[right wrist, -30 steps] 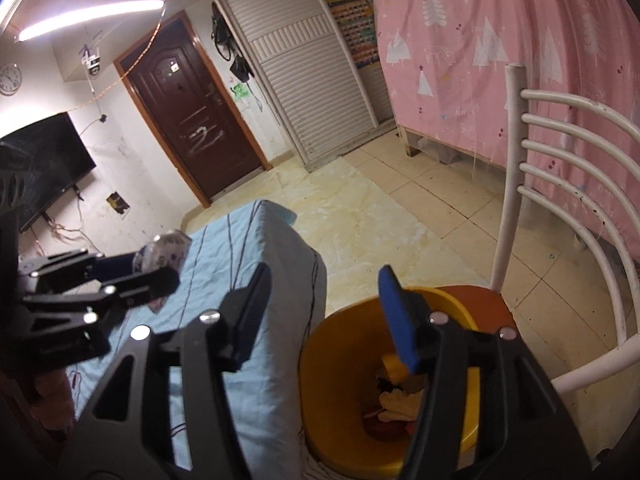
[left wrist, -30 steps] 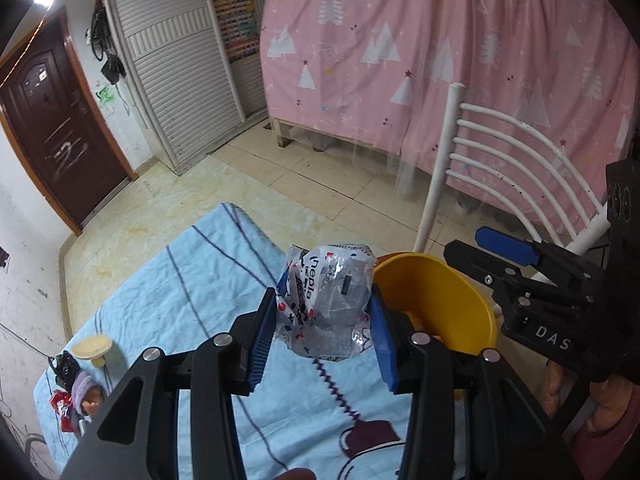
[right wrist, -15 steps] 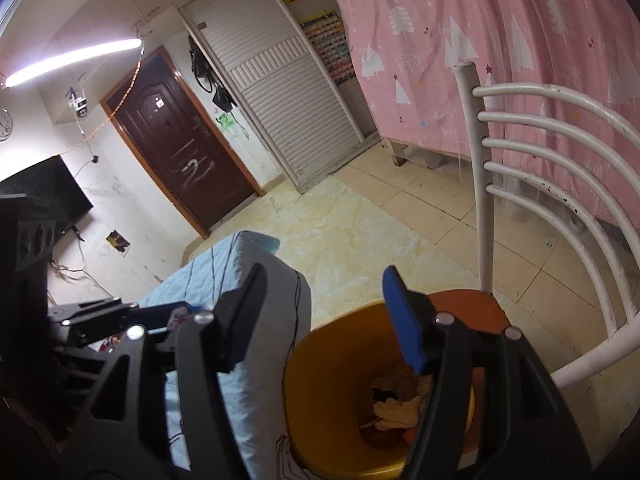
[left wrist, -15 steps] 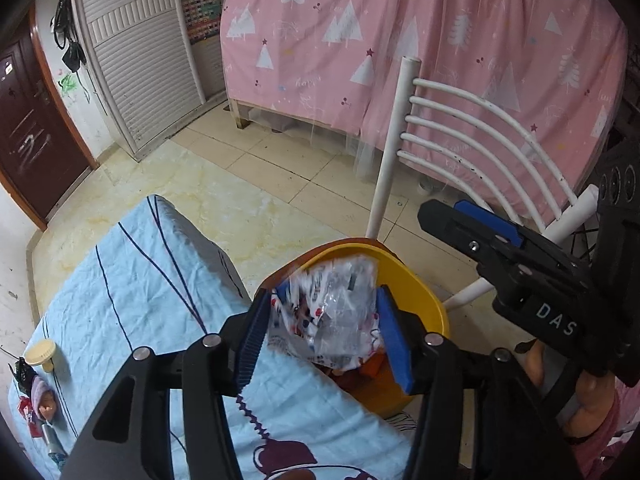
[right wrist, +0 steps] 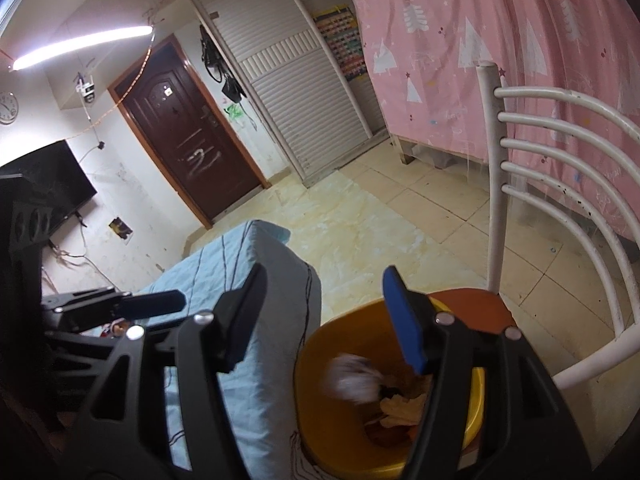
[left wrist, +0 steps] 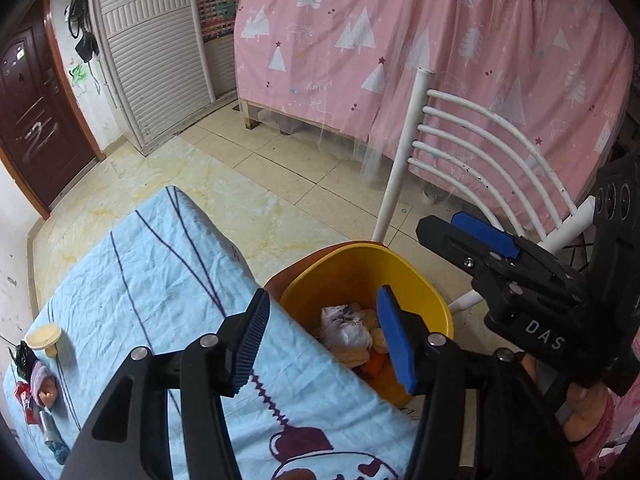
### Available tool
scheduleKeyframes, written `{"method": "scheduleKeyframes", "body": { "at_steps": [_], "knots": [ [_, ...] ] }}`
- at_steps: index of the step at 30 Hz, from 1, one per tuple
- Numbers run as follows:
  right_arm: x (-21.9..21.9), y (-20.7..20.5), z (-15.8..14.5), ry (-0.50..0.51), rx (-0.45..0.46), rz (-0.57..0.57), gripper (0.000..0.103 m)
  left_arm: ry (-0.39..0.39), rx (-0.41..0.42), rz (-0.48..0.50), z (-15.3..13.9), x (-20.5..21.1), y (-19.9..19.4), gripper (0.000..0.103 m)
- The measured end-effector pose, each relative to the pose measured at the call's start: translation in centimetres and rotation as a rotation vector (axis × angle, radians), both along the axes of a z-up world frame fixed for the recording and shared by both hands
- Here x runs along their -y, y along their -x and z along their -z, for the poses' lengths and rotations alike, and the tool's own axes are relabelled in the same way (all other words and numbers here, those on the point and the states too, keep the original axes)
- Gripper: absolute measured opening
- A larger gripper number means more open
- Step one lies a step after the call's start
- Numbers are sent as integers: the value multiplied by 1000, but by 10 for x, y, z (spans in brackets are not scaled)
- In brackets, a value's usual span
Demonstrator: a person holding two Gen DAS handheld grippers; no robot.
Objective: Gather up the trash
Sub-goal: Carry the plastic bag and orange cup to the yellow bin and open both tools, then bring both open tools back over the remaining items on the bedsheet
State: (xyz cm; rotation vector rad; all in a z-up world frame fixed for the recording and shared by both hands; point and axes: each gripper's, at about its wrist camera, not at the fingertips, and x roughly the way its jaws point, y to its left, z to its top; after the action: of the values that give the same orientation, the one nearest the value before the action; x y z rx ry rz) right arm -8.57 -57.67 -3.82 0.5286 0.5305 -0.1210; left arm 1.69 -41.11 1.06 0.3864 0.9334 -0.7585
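A yellow bin stands on the orange seat of a white chair, beside the blue-clothed table. A crumpled clear wrapper lies inside it on top of brown and orange scraps. My left gripper hovers over the bin's near rim, open, with nothing between its blue pads. In the right wrist view the wrapper is a white blur inside the bin. My right gripper is open and empty above the bin's left side; in the left wrist view the right gripper reaches in from the right.
On the table's far left lie a cream lid, a small purple-capped doll and a red wrapper. A pink curtain hangs behind the chair. Tiled floor stretches toward a brown door.
My left gripper carried the wrapper from over the table to over the bin and opened. The wrapper dropped into the bin. The right gripper stayed above the bin.
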Motion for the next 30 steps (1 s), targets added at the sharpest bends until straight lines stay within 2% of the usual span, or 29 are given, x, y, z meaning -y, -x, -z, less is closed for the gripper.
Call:
{"method": "scheduleKeyframes", "body": {
  "at_steps": [11,21,24,30],
  "knots": [
    [-30,-11,-11,45,-8,-43,58,48,26,-54,-20,-42,-7,48],
    [-87,-44,-19,90,-35,-139,59,98,32,-156,-26,-110,-28,48],
    [-111,-57,-21,108,-38,-181,65,112,31,-194,-27,-134,-36,48],
    [-148,-76,-24,133,-51,-253,65,136,32,-271,-29,-180,-51,48]
  ]
}}
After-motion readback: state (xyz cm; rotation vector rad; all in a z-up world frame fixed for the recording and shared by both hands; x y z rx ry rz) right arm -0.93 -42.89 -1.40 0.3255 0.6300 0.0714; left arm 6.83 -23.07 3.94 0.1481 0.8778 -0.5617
